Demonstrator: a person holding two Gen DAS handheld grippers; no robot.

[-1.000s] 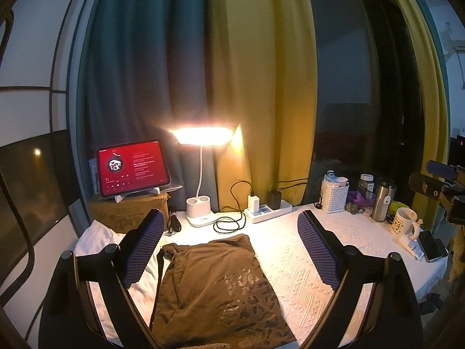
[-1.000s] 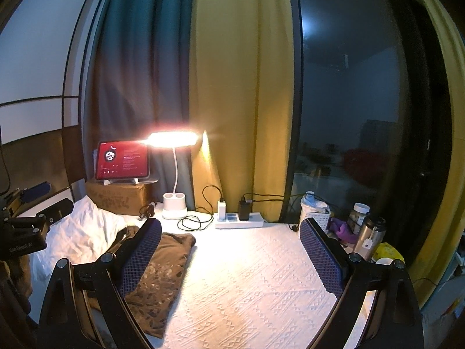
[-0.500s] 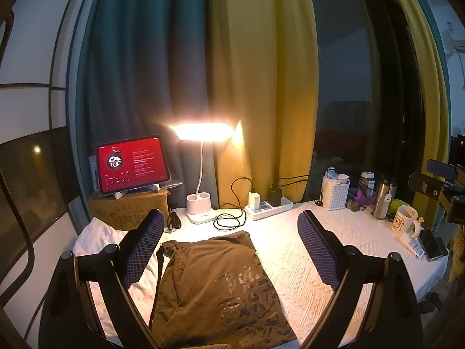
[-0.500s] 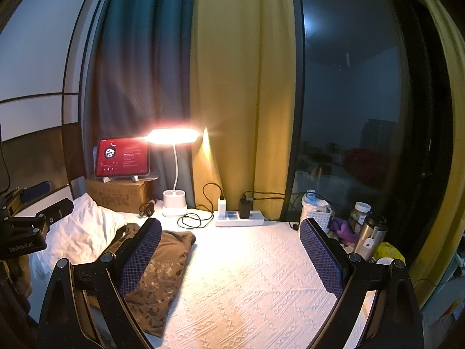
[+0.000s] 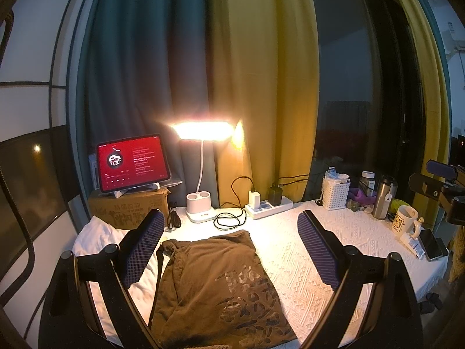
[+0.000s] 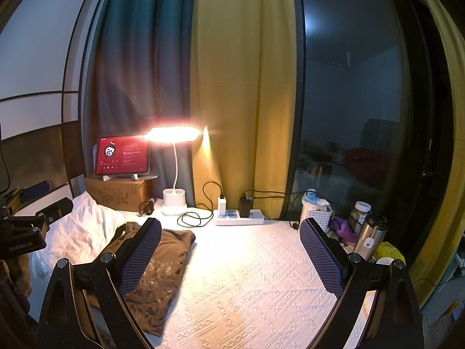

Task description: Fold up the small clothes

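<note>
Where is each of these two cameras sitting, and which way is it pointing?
Left wrist: on the left gripper, facing the curtains over the brown garment; its open fingers show, and the other gripper at far right.
Right wrist: on the right gripper, aimed right of the garment over the white cover; open fingers show.
Shared: lamp, tablet.

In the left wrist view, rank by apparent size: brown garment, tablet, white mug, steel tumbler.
1. brown garment, nearest the camera, so enlarged
2. tablet
3. white mug and steel tumbler look alike; unranked.
</note>
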